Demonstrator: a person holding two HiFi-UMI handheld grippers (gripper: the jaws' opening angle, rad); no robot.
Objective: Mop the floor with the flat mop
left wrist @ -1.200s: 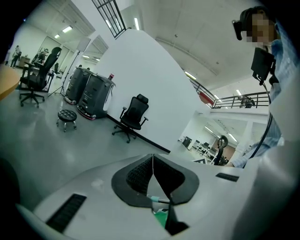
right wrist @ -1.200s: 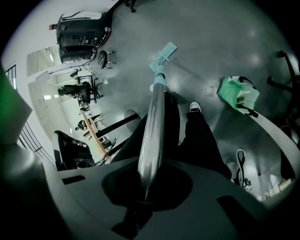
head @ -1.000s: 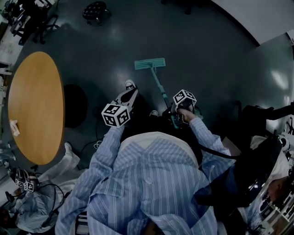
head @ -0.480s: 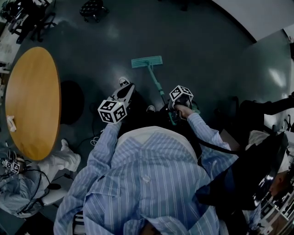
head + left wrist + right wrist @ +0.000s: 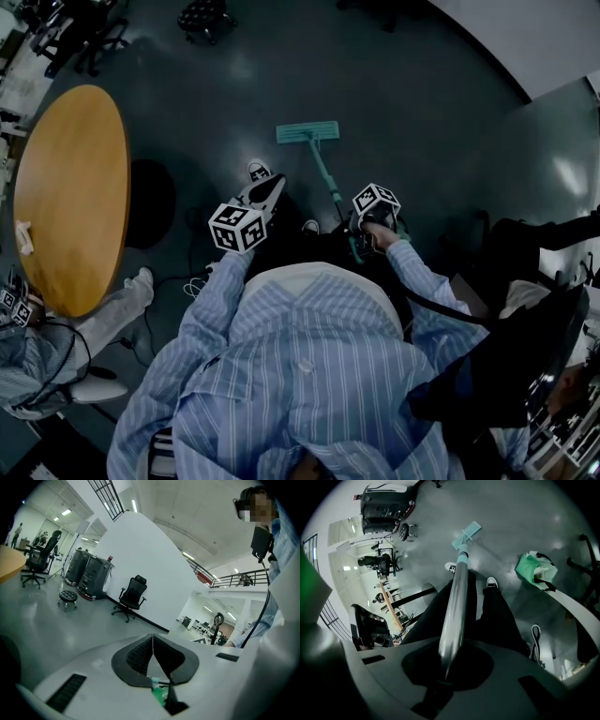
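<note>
The flat mop's teal head (image 5: 307, 132) lies flat on the dark floor ahead of my feet. Its handle (image 5: 330, 187) slants back to my right gripper (image 5: 361, 230), which is shut on it. In the right gripper view the metal handle (image 5: 457, 602) runs out from between the jaws (image 5: 450, 663) to the mop head (image 5: 466, 532). My left gripper (image 5: 265, 194) hovers left of the handle, apart from it, above my left shoe (image 5: 259, 172). Its pads (image 5: 140, 656) meet at the tips with nothing gripped between them.
A round wooden table (image 5: 66, 197) stands at the left, with office chairs (image 5: 80, 37) and a stool (image 5: 202, 14) beyond it. A seated person (image 5: 56, 375) and floor cables (image 5: 197, 281) are at lower left. A green bag (image 5: 532, 569) and dark equipment (image 5: 534, 234) sit on the right.
The mop head has hardly shifted on the floor; the view swayed a little. The seated person at lower left has stretched a leg out. Both grippers keep their hold and spacing.
</note>
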